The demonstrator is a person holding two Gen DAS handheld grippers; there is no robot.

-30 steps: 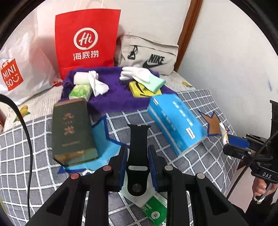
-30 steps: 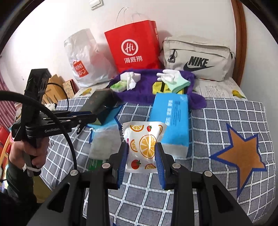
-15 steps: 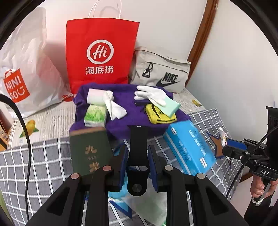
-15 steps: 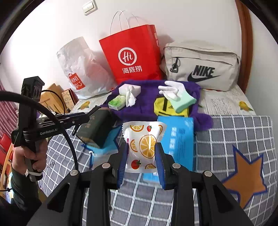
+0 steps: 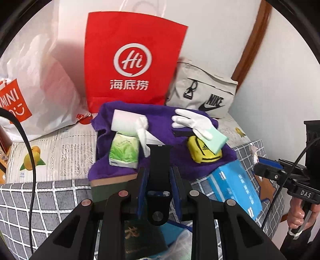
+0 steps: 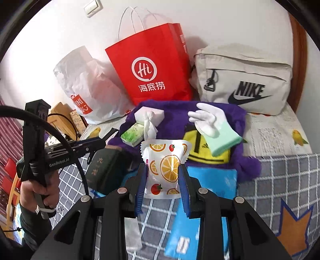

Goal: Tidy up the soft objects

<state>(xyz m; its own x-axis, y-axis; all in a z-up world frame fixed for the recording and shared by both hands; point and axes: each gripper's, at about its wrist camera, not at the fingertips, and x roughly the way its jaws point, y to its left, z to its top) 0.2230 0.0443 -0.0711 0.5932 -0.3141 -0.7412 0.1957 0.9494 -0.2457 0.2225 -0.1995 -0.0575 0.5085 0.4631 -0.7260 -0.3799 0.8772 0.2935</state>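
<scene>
Left gripper [image 5: 159,176] clamps black strap [image 5: 159,160]: light, floppy, grip mid-length. Right gripper [image 6: 163,176] pinches snack packet [image 6: 164,160]: light, crinkly, slippery; hold sides, above bed [image 6: 280,170] middle.

Red paper bag [image 5: 132,60] w/ white logo standing at far centre against wall [image 6: 230,22]. White plastic bag [image 6: 84,80] sitting just left of it; beige sports bag [image 6: 244,80] leaning just right. Light switch [image 6: 93,8] showing far upper left.

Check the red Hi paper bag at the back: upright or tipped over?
Upright. The red paper bag stands on its base behind the purple towel, its handles up, in front of the wall.
</scene>
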